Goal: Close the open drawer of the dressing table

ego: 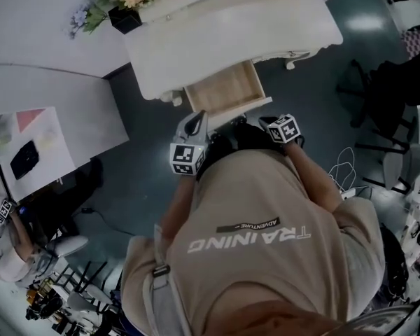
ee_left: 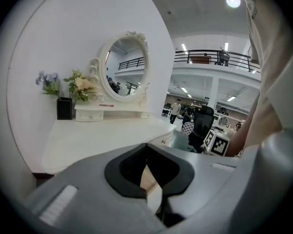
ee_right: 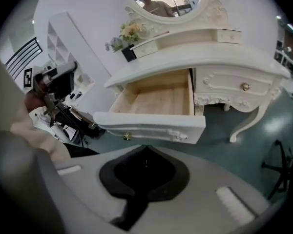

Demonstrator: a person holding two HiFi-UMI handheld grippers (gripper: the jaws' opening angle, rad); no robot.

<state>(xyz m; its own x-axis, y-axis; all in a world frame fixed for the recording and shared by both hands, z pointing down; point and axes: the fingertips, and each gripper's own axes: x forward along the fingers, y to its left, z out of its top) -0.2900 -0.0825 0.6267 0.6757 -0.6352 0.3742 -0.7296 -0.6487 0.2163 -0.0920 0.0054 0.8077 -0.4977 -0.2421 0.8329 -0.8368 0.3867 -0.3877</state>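
Drawer [ee_right: 156, 101] of the white dressing table [ego: 231, 26], standing pulled out beneath the tabletop, beside a shut drawer with a brass knob [ee_right: 243, 86]. Left gripper [ego: 194, 123] and right gripper [ego: 267, 122] are held near the drawer's front panel [ee_right: 151, 126]. Both have their jaws closed together, grasping nothing.

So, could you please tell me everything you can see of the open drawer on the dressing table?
The drawer is pulled well out of the white dressing table. Inside it is pale bare wood, apparently empty; its white front carries carved relief and a small brass-coloured knob. It sits level, with nothing seen touching it.
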